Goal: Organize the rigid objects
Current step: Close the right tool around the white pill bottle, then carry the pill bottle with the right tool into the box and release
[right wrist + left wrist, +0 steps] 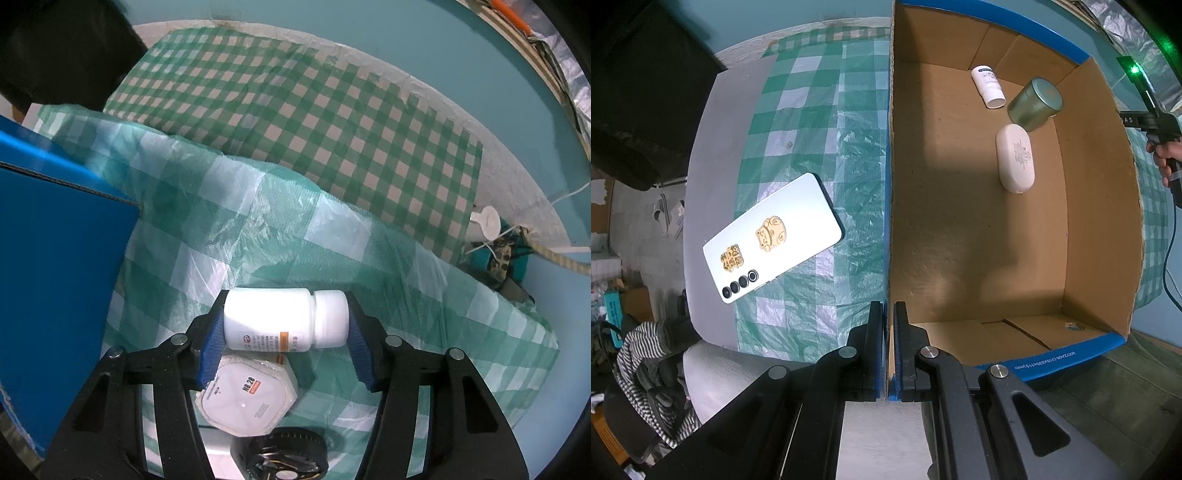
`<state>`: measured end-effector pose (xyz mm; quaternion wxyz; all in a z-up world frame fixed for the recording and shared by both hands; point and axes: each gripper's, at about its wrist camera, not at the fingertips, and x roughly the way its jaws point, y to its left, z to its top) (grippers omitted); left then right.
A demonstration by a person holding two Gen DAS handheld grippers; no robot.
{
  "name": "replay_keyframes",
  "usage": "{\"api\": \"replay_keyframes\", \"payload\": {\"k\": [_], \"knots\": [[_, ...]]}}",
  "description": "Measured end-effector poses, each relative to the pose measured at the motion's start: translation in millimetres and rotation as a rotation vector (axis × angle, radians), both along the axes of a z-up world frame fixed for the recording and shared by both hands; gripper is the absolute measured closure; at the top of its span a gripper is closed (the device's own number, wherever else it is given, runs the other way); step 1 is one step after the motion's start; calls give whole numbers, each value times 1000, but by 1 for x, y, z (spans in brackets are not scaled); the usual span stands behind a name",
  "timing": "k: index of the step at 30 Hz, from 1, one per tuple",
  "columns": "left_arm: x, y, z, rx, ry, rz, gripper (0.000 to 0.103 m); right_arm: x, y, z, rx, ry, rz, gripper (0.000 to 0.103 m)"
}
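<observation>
Between our right gripper's (286, 332) pads, the bottle (286, 319) is held end-to-end and could pivot out; left gripper (888, 325) pinches the box (1100, 206) wall.

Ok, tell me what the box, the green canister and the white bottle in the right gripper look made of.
Box: corrugated cardboard, matte brown inside, blue outside; the fluted edge shows in the right wrist view.
Green canister: probably metal, with a satin sheen and a rimmed lid.
White bottle, held in the right gripper: likely plastic, smooth, opaque and slightly glossy, with a printed label.
</observation>
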<state>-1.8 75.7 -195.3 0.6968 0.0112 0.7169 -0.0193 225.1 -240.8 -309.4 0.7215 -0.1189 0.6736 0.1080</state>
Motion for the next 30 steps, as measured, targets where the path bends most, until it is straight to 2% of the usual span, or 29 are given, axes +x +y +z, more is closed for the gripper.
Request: {"api": "replay_keyframes", "payload": {"k": [13, 30], "knots": [[-1, -1, 0, -4, -5, -12, 98, -12, 6, 26, 15, -22, 3, 45], [1, -2, 3, -9, -8, -41, 98, -44, 39, 97, 77, -93, 60, 45]]}}
